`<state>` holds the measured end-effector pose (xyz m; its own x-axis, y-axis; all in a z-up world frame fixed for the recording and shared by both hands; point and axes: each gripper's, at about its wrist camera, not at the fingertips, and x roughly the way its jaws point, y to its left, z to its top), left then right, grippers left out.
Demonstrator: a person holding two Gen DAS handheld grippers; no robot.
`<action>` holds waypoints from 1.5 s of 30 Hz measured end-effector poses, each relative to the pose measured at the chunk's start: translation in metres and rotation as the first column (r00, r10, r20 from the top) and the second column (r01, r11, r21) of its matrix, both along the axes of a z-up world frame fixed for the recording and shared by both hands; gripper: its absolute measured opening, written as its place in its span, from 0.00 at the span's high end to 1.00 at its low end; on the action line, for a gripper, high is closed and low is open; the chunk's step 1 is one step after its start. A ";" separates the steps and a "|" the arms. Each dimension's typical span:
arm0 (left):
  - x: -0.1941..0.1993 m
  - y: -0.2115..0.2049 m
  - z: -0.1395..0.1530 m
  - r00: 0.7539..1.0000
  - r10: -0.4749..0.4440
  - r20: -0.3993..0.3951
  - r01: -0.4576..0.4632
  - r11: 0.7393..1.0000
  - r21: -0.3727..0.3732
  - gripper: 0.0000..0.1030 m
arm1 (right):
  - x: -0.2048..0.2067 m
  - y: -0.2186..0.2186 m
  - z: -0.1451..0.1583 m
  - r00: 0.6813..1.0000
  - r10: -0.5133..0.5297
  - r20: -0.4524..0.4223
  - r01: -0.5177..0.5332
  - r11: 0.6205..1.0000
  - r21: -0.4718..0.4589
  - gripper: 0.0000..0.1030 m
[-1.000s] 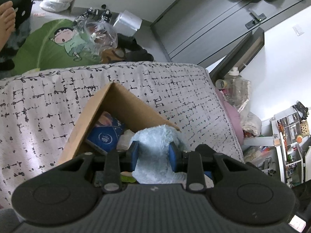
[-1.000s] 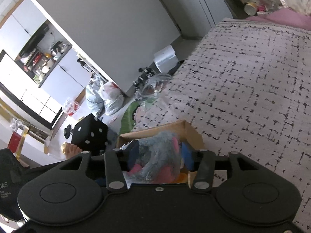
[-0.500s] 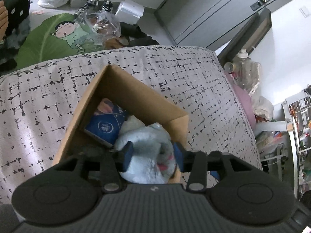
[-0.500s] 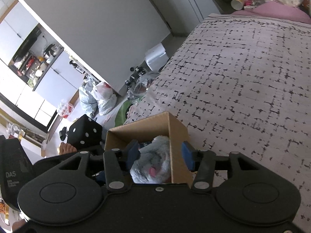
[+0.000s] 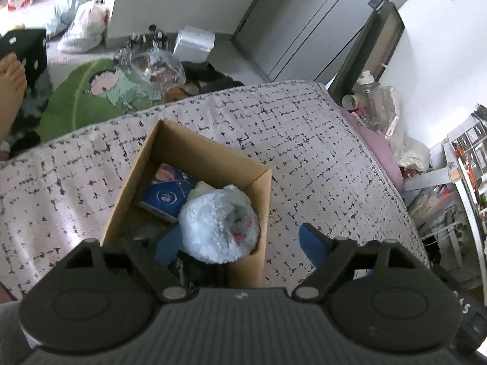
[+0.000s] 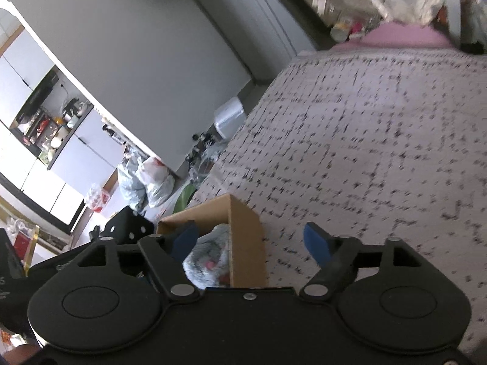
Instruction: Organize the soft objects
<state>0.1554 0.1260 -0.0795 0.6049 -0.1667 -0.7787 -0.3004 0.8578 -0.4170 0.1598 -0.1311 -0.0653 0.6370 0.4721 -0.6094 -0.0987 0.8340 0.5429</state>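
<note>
With the fluffy pale-blue plush toy [image 5: 219, 223] lying inside the open brown cardboard box [image 5: 213, 155], the left gripper [image 5: 240, 245] stands spread wide, having just been opening; the toy sits just ahead of its left pad, unpressed, beside a blue paper packet [image 5: 167, 194]. In the right wrist view, the right gripper [image 6: 252, 240] has likewise just opened, empty, straddling the box wall. The patterned grey bedspread [image 6: 380, 152] ahead shows no further soft items, so placement appears complete; remaining work cannot be judged.
</note>
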 end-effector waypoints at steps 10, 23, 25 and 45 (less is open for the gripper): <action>-0.024 -0.025 0.033 0.998 -0.047 0.036 0.043 0.994 0.105 0.08 | -0.025 -0.040 0.030 0.995 -0.047 0.087 0.050 0.998 -0.030 0.04; -0.048 -0.053 0.064 0.993 -0.102 0.060 0.086 0.972 0.218 0.01 | -0.052 -0.067 0.058 0.990 -0.026 0.137 0.039 0.995 -0.093 0.00; -0.052 -0.057 0.068 0.992 -0.110 0.069 0.091 0.968 0.233 0.01 | -0.055 -0.071 0.060 0.990 -0.025 0.142 0.039 0.994 -0.098 0.00; -0.093 -0.081 0.099 0.979 -0.159 0.129 0.110 0.940 0.323 0.00 | -0.095 -0.095 0.083 0.978 -0.038 0.206 0.068 0.988 -0.142 0.00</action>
<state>0.0624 0.0449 0.0199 0.7082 -0.0175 -0.7058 -0.1277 0.9800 -0.1524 0.0648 -0.2257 0.0181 0.7759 0.3489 -0.5256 -0.1471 0.9103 0.3870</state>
